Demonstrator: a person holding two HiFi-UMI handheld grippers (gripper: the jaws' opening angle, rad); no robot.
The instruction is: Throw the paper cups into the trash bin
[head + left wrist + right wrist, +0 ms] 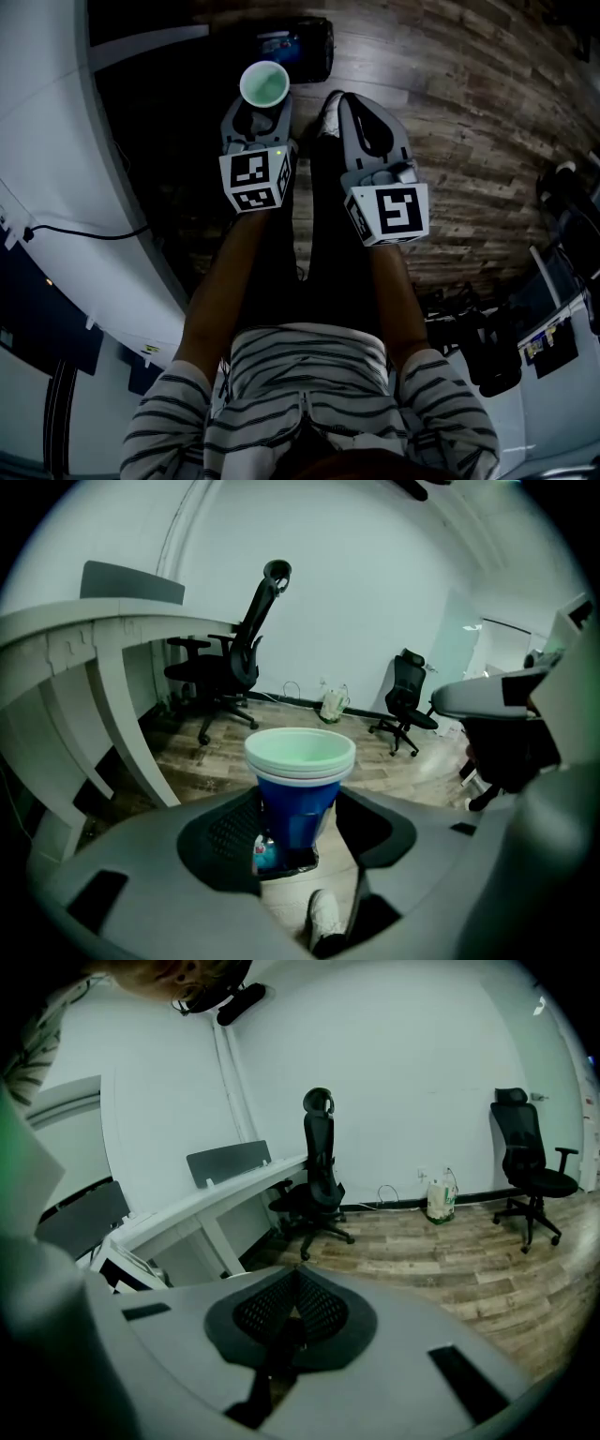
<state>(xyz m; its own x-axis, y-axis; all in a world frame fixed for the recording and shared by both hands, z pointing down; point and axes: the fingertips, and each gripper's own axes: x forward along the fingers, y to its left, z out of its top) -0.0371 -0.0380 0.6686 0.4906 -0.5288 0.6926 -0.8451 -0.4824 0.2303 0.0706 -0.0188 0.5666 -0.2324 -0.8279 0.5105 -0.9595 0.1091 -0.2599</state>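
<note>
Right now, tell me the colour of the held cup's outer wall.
Blue, under a white rim; the cup shows best in the left gripper view.

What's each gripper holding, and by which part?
Left gripper clamps the stacked paper cups by their lower blue wall. Right gripper: shut, empty.

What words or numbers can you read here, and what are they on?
None can be read.
Left marker cube and right marker cube: only black-and-white square patterns, no letters.
Paper cups: plain blue, no print showing.
Blue thing in the trash bin: too blurred to read.
</note>
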